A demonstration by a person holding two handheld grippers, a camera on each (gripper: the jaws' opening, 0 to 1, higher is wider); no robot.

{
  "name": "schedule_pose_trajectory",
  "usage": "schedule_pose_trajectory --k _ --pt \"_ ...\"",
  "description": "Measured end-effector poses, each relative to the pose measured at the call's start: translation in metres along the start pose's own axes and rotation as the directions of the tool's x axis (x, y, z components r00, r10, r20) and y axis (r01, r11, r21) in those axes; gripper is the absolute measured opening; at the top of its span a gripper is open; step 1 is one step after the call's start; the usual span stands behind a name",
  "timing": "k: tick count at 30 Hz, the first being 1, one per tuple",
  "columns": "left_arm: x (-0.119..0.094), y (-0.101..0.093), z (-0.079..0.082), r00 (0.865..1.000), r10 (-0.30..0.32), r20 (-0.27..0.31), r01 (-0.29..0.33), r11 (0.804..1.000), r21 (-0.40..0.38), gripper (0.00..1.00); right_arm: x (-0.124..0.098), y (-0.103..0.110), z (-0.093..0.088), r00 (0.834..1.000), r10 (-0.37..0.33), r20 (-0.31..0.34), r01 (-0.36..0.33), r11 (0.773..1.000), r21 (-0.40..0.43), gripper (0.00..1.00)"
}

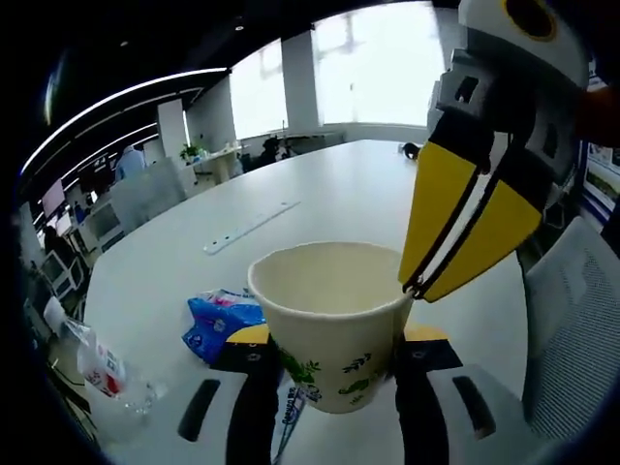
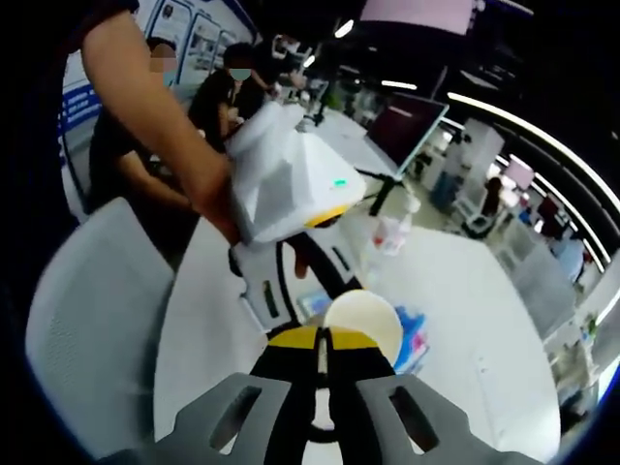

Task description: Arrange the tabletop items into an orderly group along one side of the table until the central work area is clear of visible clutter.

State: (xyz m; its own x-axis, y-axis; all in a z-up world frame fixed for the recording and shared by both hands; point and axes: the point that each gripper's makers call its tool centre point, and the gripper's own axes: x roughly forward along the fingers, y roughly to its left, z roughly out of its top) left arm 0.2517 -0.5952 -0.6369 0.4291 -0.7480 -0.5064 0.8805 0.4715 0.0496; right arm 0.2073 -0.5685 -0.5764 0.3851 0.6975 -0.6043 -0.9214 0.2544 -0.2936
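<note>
The white desk [image 1: 349,194] filled mid-frame in the left gripper view; at lower centre the left hand-held gripper [image 1: 329,373] had its jaws spread around a cream paper cup [image 1: 334,325] printed with green leaves; the right hand-held gripper [image 1: 417,288], descending from upper right, pinched the cup's rim, yellow jaws nearly together; a blue packet [image 1: 218,325] lay at lower left.

Item count, tabletop

1 paper cup [image 1: 334,320], 1 blue wipes packet [image 1: 218,323], 1 clear plastic bottle [image 1: 108,378], 1 long ruler-like strip [image 1: 250,227], all on 1 white table [image 1: 339,184]. 2 grey mesh chairs [image 1: 576,329]: one in each view. 2 hand-held grippers: left hand-held gripper [image 1: 334,373], right hand-held gripper [image 2: 323,341].
</note>
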Motion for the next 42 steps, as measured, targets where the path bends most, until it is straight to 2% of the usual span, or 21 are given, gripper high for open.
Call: schedule_pose_trajectory --k 13,22,33,39,42 --pt "0.001 -0.002 0.003 1.0 -0.005 0.01 0.005 1.0 -0.011 0.45 0.0 0.002 0.008 0.999 0.007 0.041 -0.007 1.0 -0.004 0.0" --pt "-0.001 0.0 0.003 1.0 0.004 0.02 -0.004 1.0 -0.029 0.45 -0.001 -0.002 0.006 0.999 -0.005 0.045 0.005 1.0 0.007 0.0" --pt "-0.003 0.011 0.002 0.999 0.029 0.024 -0.028 0.998 -0.05 0.45 -0.009 -0.014 0.008 0.993 -0.054 0.103 0.045 0.995 0.093 0.18" --pt "-0.004 0.015 0.002 0.999 0.041 0.027 -0.039 0.998 -0.056 0.45 -0.012 -0.021 0.01 0.987 -0.084 0.134 0.065 0.988 0.137 0.31" --pt "-0.005 0.019 0.002 0.998 0.049 0.029 -0.047 0.997 -0.064 0.45 -0.012 -0.021 0.011 0.985 -0.084 0.149 0.062 0.988 0.143 0.32"
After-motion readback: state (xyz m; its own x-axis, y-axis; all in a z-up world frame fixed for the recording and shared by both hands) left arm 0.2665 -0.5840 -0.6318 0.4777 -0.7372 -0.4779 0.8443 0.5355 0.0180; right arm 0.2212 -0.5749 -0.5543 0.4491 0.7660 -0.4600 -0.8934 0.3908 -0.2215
